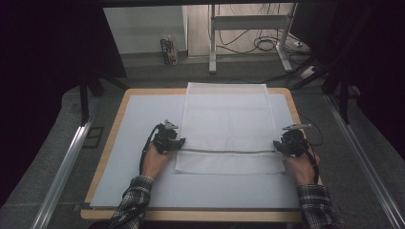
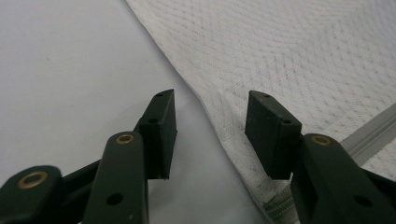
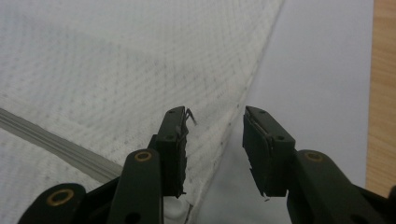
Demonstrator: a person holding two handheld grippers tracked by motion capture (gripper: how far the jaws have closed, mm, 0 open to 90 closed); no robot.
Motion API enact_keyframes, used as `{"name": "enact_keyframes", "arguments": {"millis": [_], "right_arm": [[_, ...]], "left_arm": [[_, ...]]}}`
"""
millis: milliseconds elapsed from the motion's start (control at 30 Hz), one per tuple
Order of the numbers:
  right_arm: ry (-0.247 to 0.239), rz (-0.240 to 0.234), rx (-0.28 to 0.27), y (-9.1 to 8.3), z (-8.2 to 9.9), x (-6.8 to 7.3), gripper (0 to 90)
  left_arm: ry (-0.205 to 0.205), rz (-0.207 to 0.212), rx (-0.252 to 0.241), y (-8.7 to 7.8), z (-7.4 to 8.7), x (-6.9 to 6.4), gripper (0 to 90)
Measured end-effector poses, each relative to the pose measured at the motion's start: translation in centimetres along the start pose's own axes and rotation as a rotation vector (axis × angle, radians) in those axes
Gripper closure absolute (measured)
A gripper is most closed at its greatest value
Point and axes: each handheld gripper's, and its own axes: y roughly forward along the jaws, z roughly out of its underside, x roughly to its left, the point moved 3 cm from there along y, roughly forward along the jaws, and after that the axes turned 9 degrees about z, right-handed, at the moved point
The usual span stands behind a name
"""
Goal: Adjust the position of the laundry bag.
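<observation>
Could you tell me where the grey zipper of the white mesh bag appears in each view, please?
High view: the zipper runs across the near part of the mesh bag, between the two grippers.
Left gripper view: it crosses the lower right corner.
Right gripper view: it slants across the lower left.
Shared landmark: the pale mat beside the bag's edge.

No readable text, label, brand, number or sign. Small carton [image 1: 168,51] on floor beyond table carries print, too small to read.
</observation>
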Motion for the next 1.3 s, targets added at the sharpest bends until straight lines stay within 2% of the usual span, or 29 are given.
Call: {"name": "enact_keyframes", "arguments": {"millis": [100, 233, 300, 367, 400, 433, 467, 500, 567, 667, 733, 900, 1067, 1300], "right_arm": [[0.008, -0.014, 0.031, 0.3, 0.3, 0.1, 63.5], [0.016, -0.045, 0.029, 0.3, 0.3, 0.2, 71.1], [0.025, -0.055, 0.037, 0.3, 0.3, 0.2, 77.1], [0.025, -0.068, 0.044, 0.3, 0.3, 0.2, 86.6], [0.026, -0.075, 0.046, 0.3, 0.3, 0.2, 87.1], [0.024, -0.073, 0.044, 0.2, 0.3, 0.2, 87.6], [0.015, -0.070, 0.046, 0.2, 0.3, 0.3, 88.1], [0.015, -0.070, 0.046, 0.2, 0.3, 0.3, 88.1], [-0.001, -0.068, 0.041, 0.0, 0.3, 0.5, 88.1], [-0.014, -0.075, 0.032, -0.2, 0.3, 0.7, 88.1], [-0.031, -0.075, 0.021, -0.5, 0.3, 0.9, 88.1], [-0.059, -0.083, 0.008, -1.0, 0.4, 1.4, 88.1], [-0.088, -0.106, -0.015, -1.9, 0.4, 2.0, 88.1], [-0.109, -0.140, -0.013, -2.9, 1.0, 2.7, 88.2]], "left_arm": [[-0.019, 0.001, 0.000, -0.1, 0.0, 0.1, 57.7], [-0.030, 0.011, 0.007, -0.1, 0.0, -0.1, 63.2], [-0.032, 0.025, 0.010, -0.1, -0.1, -0.3, 70.7], [-0.055, 0.048, 0.012, -0.1, -0.1, -0.4, 79.9], [-0.065, 0.060, 0.005, 0.0, -0.1, -0.5, 86.1], [-0.065, 0.046, 0.001, 0.0, -0.1, -0.7, 88.4], [-0.045, 0.028, 0.004, 0.0, -0.1, -1.0, 89.2], [-0.045, 0.028, 0.004, 0.0, -0.1, -1.0, 89.3], [-0.015, 0.027, 0.013, -0.2, 0.0, -1.1, 89.3], [-0.011, 0.030, 0.007, -0.5, 0.2, -1.2, 89.4], [-0.015, 0.049, -0.008, -1.1, 0.6, -1.3, 89.4], [-0.018, 0.067, -0.021, -2.1, 1.0, -1.2, 89.4], [-0.005, 0.075, -0.014, -3.1, 1.5, -1.1, 89.3], [-0.006, 0.101, 0.003, -4.6, 2.6, -1.0, 89.1]]}}
